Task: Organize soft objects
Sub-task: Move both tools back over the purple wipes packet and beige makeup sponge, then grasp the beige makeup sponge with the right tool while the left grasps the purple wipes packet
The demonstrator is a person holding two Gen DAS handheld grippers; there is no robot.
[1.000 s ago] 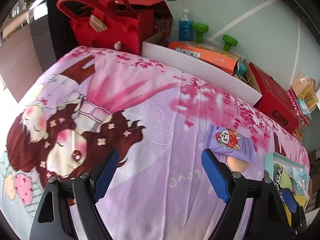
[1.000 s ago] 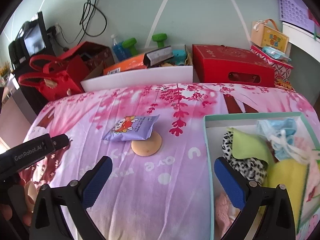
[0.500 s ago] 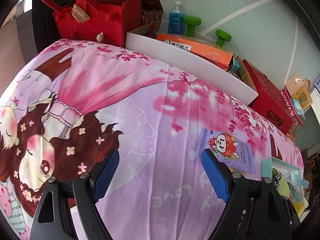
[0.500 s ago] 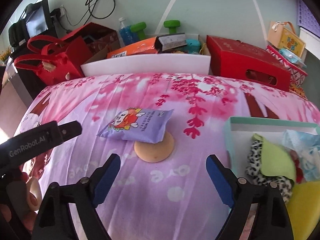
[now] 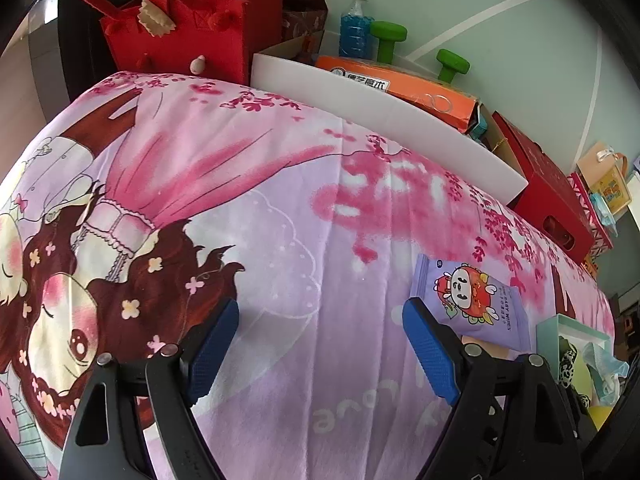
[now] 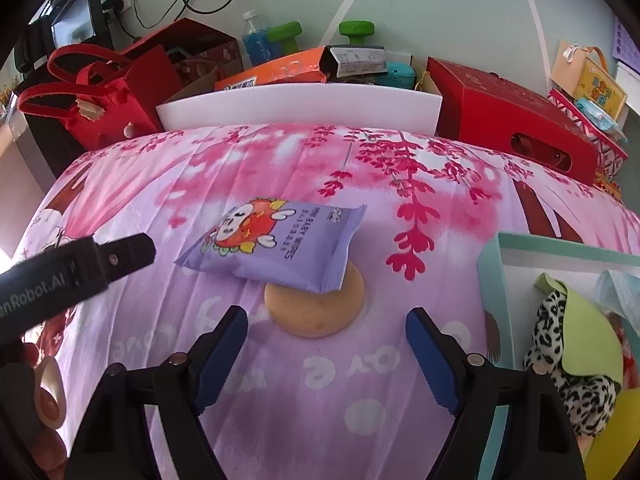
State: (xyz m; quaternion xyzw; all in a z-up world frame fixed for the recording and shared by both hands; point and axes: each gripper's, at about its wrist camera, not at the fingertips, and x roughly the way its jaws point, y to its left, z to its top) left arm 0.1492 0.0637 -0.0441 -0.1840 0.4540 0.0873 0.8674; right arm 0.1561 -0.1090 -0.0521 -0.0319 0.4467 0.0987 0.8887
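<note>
A purple pack of baby wipes point(image 6: 276, 248) lies on the pink bedspread, its near edge resting on a round tan puff point(image 6: 316, 312). My right gripper point(image 6: 326, 320) hovers just in front of the puff. Its jaws are closing, the puff shows in the gap, and the pads do not touch it. My left gripper point(image 5: 322, 312) stands open over bare bedspread, with the wipes pack point(image 5: 472, 304) just past its right finger. A teal box point(image 6: 490, 280) to the right holds a leopard cloth point(image 6: 568, 384), a green cloth and a yellow sponge.
Behind the bed stand a red felt bag point(image 6: 100, 100), a white foam board point(image 6: 300, 104), an orange carton, green dumbbells and a red box point(image 6: 508, 120). The left gripper's black body point(image 6: 80, 268) reaches in at the left of the right wrist view, above a hand point(image 6: 44, 392).
The right gripper has swung left from over the teal box to the puff, come lower, and its jaws have narrowed. The left gripper has come lower and nearer the wipes pack, still open.
</note>
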